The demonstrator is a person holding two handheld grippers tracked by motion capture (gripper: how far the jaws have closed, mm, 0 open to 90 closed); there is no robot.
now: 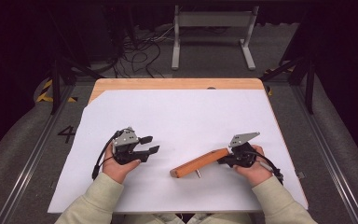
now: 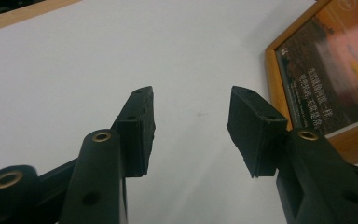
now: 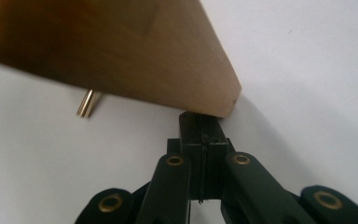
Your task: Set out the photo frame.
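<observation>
The tongs (image 2: 191, 130) stand open over the white worktop (image 2: 74, 70); a wood-framed picture (image 2: 328, 79) fills the frame's upper right, beside the right jaw.

High view overhead, gripper views close — (sharing) frame (image 1: 199, 163)

The worktop (image 1: 177, 84) occupies the centre of the high view. Its surface is light wood, visible as a strip along the far edge, and a white sheet (image 1: 186, 116) covers the remainder. The floor (image 1: 23, 135) surrounding it is grey carpet. Metal rails (image 1: 28, 163) run along the floor at left and right of the frame. A painted numeral 4 (image 1: 66, 134) sits on the floor at left. Yellow-black hazard tape (image 1: 44, 91) marks the floor at upper left. Black cables (image 1: 140, 51) lie tangled at upper centre, beside a grey metal stand (image 1: 212, 21). The upper background is dark and unlit.
</observation>
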